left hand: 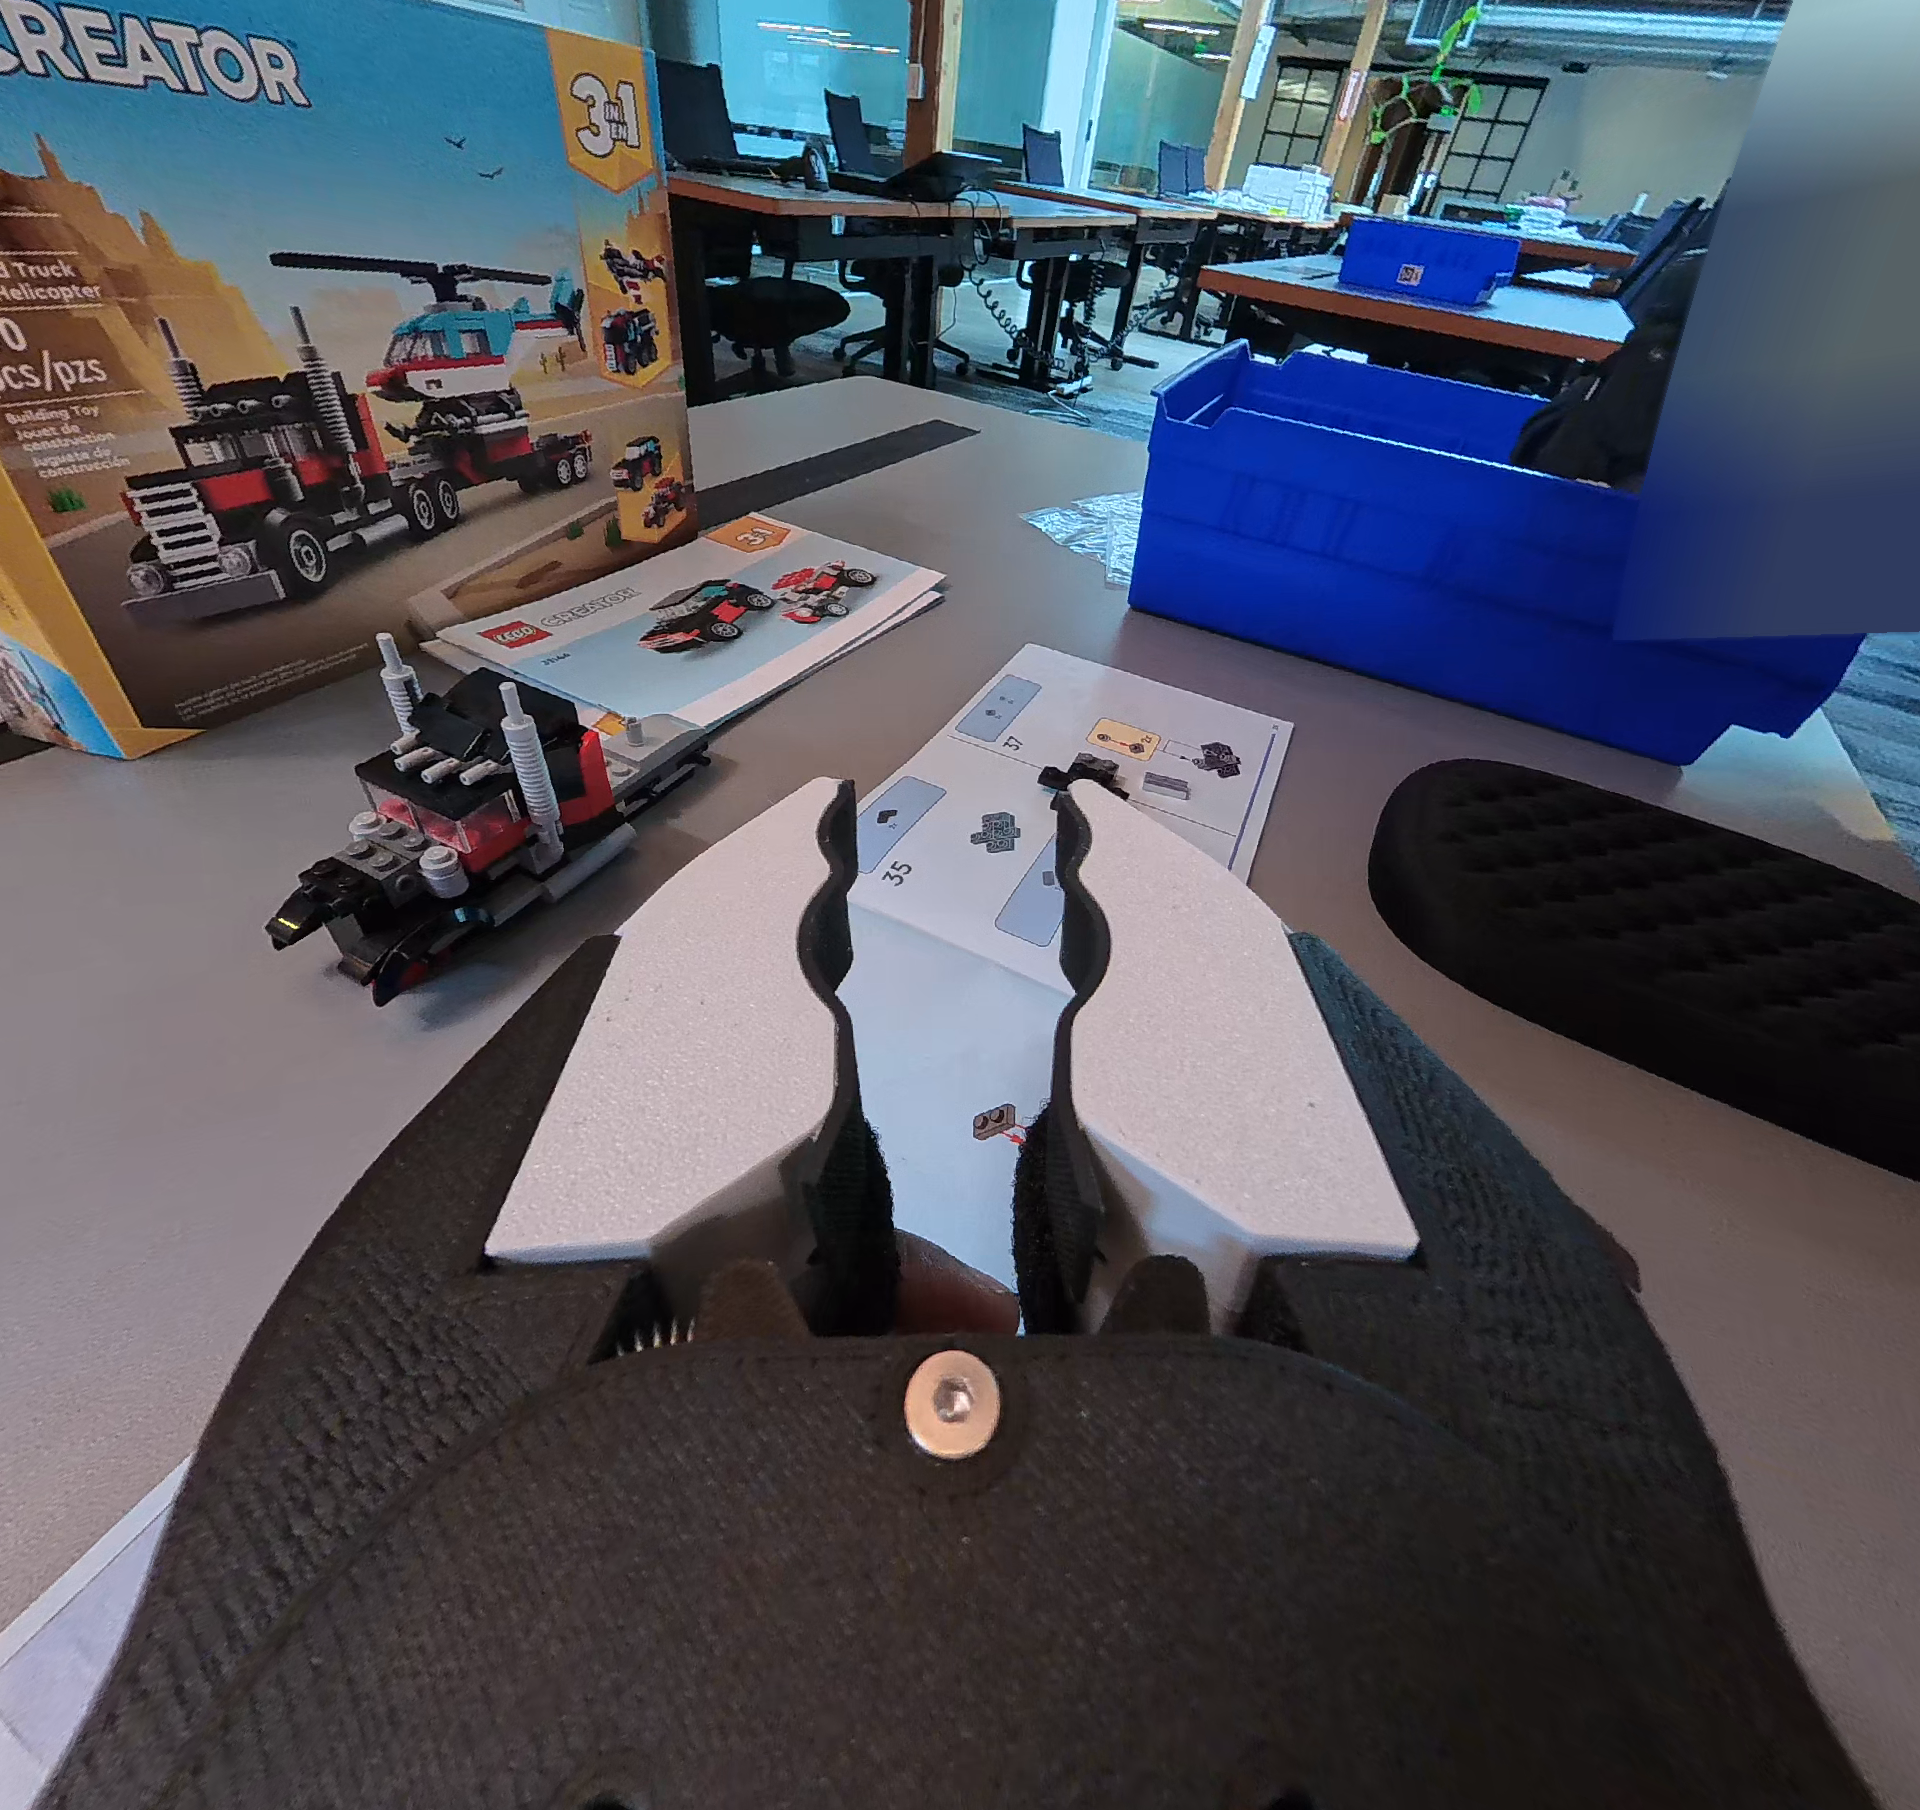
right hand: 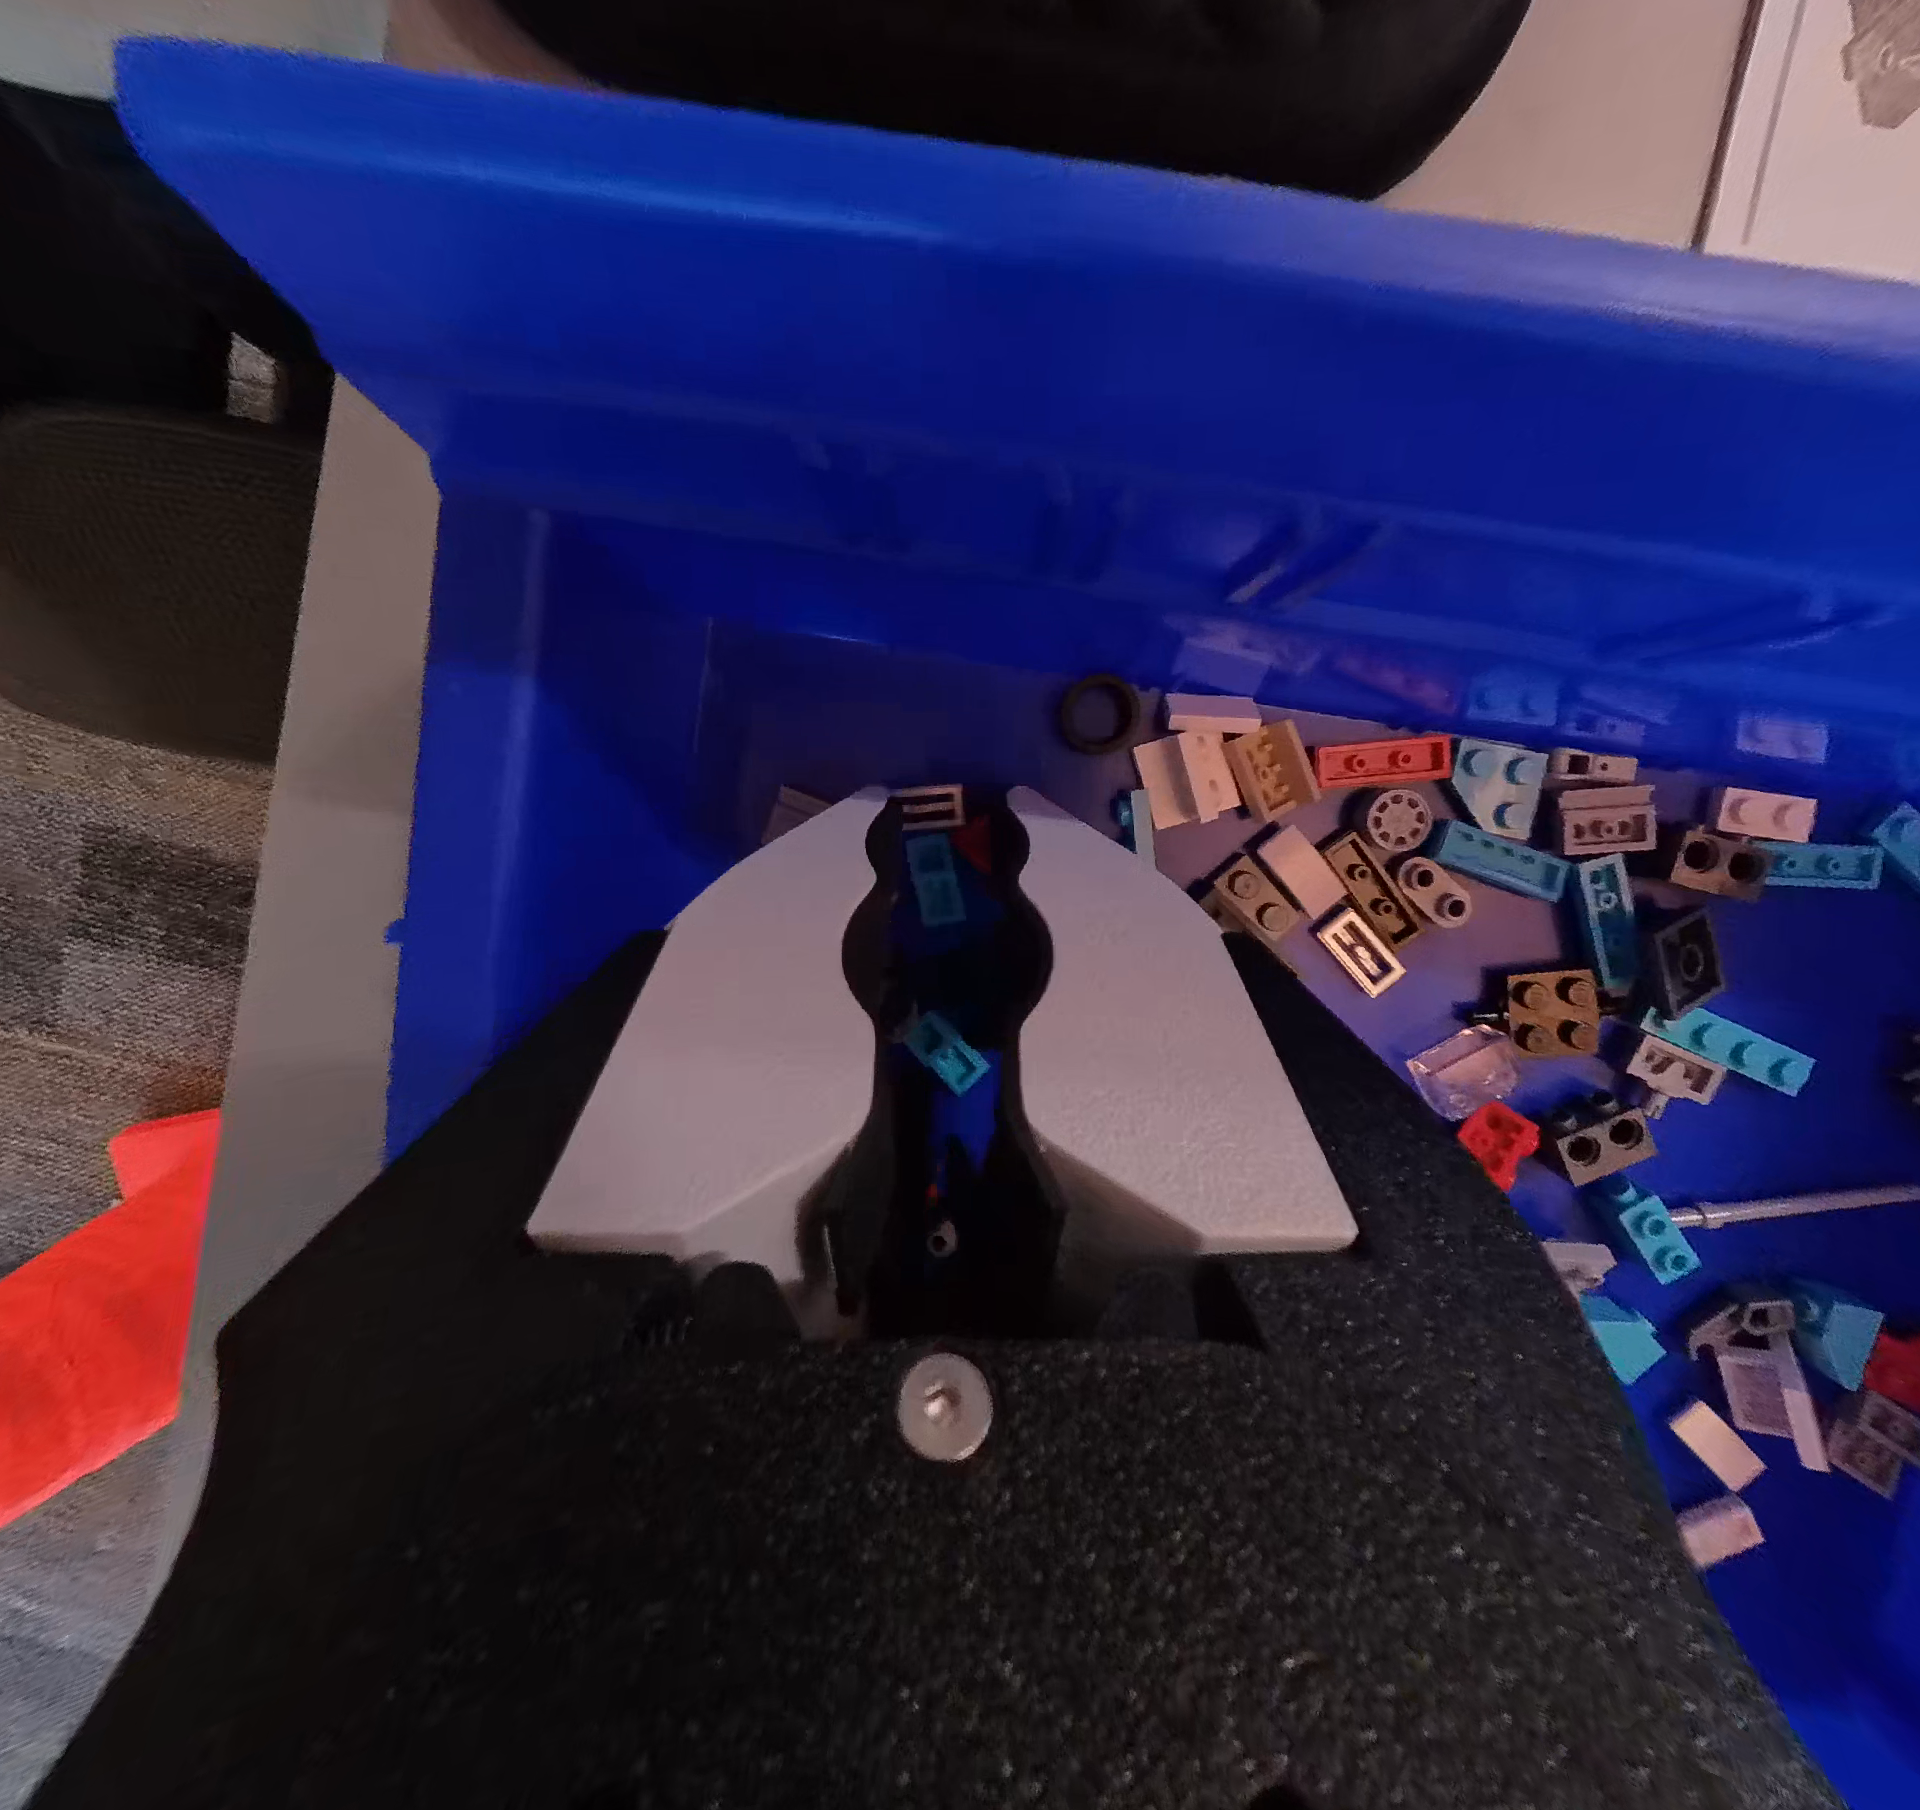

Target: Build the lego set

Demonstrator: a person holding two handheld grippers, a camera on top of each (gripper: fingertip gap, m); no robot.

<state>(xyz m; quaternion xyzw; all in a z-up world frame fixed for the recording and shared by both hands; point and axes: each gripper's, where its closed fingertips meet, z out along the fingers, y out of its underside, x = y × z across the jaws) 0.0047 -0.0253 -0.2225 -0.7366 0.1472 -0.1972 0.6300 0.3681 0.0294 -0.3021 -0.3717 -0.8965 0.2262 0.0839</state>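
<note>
Left of the left tongs (left hand: 956, 799), half-built truck (left hand: 478, 825), tongs parted

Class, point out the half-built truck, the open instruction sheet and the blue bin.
half-built truck (left hand: 473, 830): left wrist view, on its cab.
open instruction sheet (left hand: 961, 991): left wrist view, bare page.
blue bin (right hand: 935, 358): right wrist view, far wall.

Blue bin (right hand: 935, 389); loose bricks (right hand: 1538, 929) teal, grey, red (one clear); truck (left hand: 488, 825) black-red.

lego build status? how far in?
Done: truck cab and front chassis are assembled on the table. In hand: nothing; left gripper open above the open manual, right gripper open inside the blue bin. Left: many loose bricks, no wheels visible, helicopter unbuilt.
</note>
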